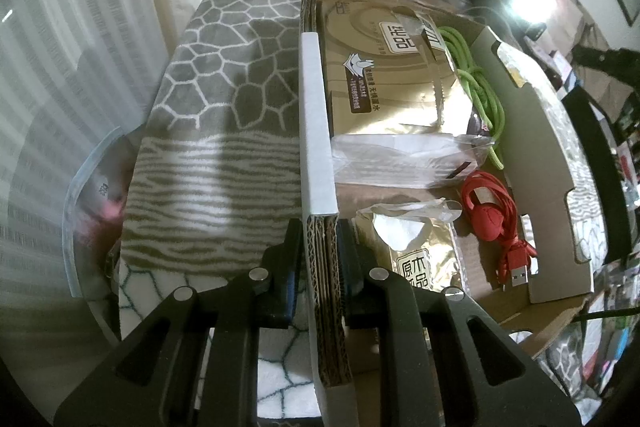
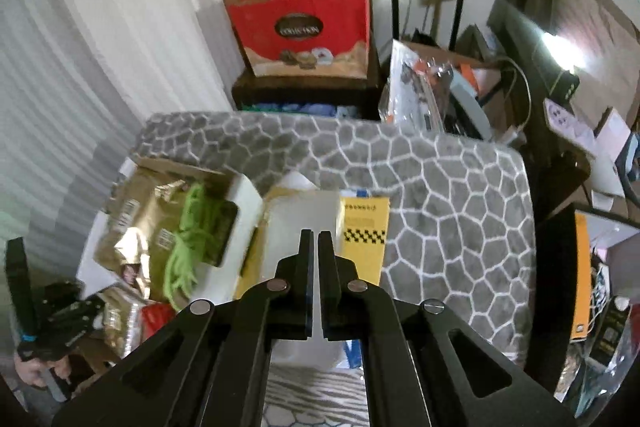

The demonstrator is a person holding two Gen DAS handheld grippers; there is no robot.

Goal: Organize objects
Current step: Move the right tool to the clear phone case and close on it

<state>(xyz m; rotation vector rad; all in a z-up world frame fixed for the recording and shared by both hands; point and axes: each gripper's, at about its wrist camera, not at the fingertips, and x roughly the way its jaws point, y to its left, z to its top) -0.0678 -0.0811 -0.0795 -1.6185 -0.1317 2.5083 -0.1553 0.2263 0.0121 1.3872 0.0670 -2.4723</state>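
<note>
My left gripper is shut on the near wall of a cardboard box, a corrugated edge with white tape. Inside the box lie gold tissue packs, a green cable, a red cable and a clear plastic bag. In the right wrist view the same box sits at the left with the green cable in it. My right gripper is shut and empty, above a white packet and a yellow-labelled packet beside the box.
Everything rests on a grey patterned blanket, which also shows in the left wrist view. Red gift boxes are stacked behind it. Cluttered shelves and a lamp stand at the right. White curtains hang at the left.
</note>
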